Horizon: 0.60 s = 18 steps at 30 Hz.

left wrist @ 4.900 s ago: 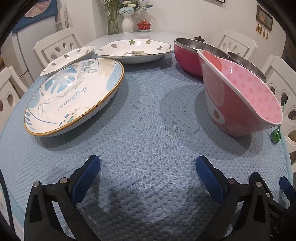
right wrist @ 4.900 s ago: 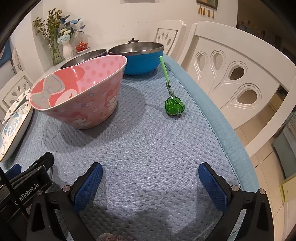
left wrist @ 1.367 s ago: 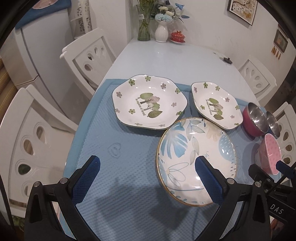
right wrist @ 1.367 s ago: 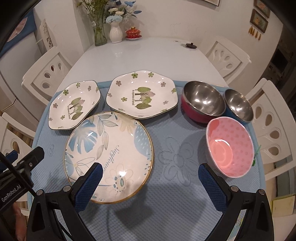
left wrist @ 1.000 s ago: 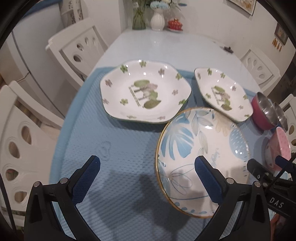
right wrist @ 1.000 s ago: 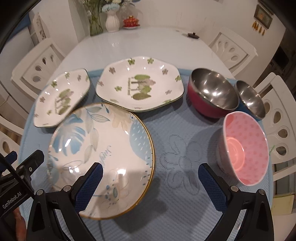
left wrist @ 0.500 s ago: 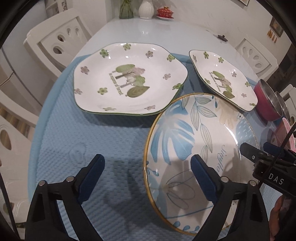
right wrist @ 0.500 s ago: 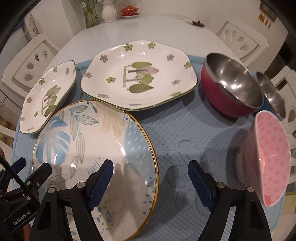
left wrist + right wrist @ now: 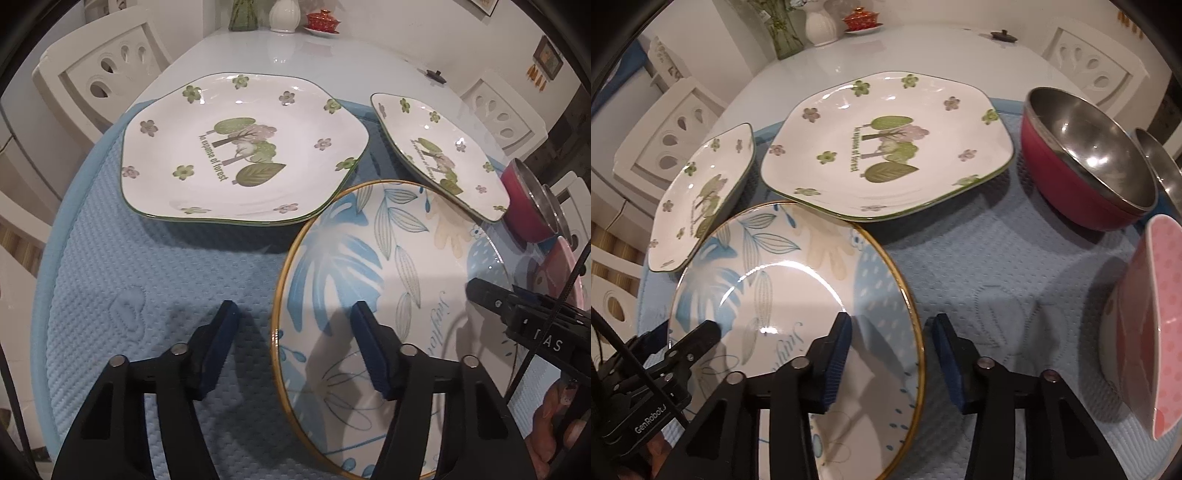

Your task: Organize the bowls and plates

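Observation:
A round blue-leaf plate with a gold rim (image 9: 388,266) (image 9: 775,273) lies near the front of the blue mat. My left gripper (image 9: 293,325) is open and straddles its left rim. My right gripper (image 9: 892,334) is open and straddles its right rim. A large white forest-print plate (image 9: 236,147) (image 9: 886,147) and a smaller matching plate (image 9: 436,151) (image 9: 701,195) lie behind it. A red steel bowl (image 9: 1082,166), a second steel bowl (image 9: 1160,166) and a pink dotted bowl (image 9: 1145,332) stand at the right.
The blue mat (image 9: 129,258) covers the near end of a white table (image 9: 942,48). White chairs (image 9: 103,66) (image 9: 665,129) stand around it. A vase (image 9: 820,22) and a small red pot (image 9: 860,18) sit at the far end.
Both grippers have come down and forward to the blue-leaf plate, and their jaws have narrowed around its opposite rims.

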Motion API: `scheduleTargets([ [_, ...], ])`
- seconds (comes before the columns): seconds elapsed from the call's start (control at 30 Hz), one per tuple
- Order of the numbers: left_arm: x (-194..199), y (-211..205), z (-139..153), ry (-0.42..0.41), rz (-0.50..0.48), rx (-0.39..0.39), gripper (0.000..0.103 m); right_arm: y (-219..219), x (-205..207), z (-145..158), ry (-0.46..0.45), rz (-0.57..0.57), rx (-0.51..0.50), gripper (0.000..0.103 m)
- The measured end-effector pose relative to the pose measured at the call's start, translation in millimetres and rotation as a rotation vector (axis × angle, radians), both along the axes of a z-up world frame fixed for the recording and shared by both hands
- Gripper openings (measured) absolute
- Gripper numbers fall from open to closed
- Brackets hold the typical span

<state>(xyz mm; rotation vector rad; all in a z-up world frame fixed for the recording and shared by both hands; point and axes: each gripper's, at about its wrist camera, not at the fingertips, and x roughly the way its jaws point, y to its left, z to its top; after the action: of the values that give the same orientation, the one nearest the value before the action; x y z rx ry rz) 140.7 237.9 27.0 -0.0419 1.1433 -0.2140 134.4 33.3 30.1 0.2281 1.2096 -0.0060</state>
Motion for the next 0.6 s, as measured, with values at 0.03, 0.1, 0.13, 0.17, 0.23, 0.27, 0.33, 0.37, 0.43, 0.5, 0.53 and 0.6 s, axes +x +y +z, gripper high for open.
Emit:
scheduleTargets([
  [0.03, 0, 0, 0, -0.001, -0.003, -0.007, 0.052, 2, 3, 1, 0.000, 0.003, 0.005, 0.041],
  [0.1, -1, 0, 0, -0.003, -0.012, -0.025, 0.048, 1, 3, 0, -0.002, 0.014, 0.018, 0.040],
  [0.13, -1, 0, 0, -0.005, -0.015, -0.031, 0.044, 2, 2, -1, -0.003, 0.020, 0.021, 0.040],
  [0.17, -2, 0, 0, -0.005, -0.022, -0.046, 0.040, 3, 2, -1, -0.005, 0.029, 0.025, 0.040],
  [0.23, -4, -1, -1, 0.003, -0.029, -0.072, 0.039, 4, 1, -1, -0.008, 0.044, 0.027, 0.040],
  [0.27, -5, -2, -1, 0.003, -0.027, -0.080, 0.039, 4, 0, -2, -0.008, 0.049, 0.032, 0.040],
  [0.33, -6, -2, -1, 0.000, -0.015, -0.089, 0.038, 2, 0, -2, -0.007, 0.062, 0.051, 0.040],
  [0.37, -5, -1, 0, 0.004, -0.007, -0.105, 0.038, 2, -1, -3, -0.006, 0.066, 0.055, 0.041],
  [0.43, -3, 6, 0, 0.023, 0.027, -0.160, 0.038, 4, 2, -3, -0.001, 0.069, 0.063, 0.041],
  [0.5, -3, 8, 1, 0.030, 0.051, -0.180, 0.038, 4, 0, -2, 0.015, 0.049, 0.076, 0.041],
  [0.53, -5, 9, 1, 0.026, 0.058, -0.178, 0.038, 3, -3, -1, 0.019, 0.041, 0.084, 0.041],
  [0.6, -10, 9, 3, 0.018, 0.078, -0.165, 0.040, 6, -8, 1, 0.030, 0.029, 0.083, 0.042],
])
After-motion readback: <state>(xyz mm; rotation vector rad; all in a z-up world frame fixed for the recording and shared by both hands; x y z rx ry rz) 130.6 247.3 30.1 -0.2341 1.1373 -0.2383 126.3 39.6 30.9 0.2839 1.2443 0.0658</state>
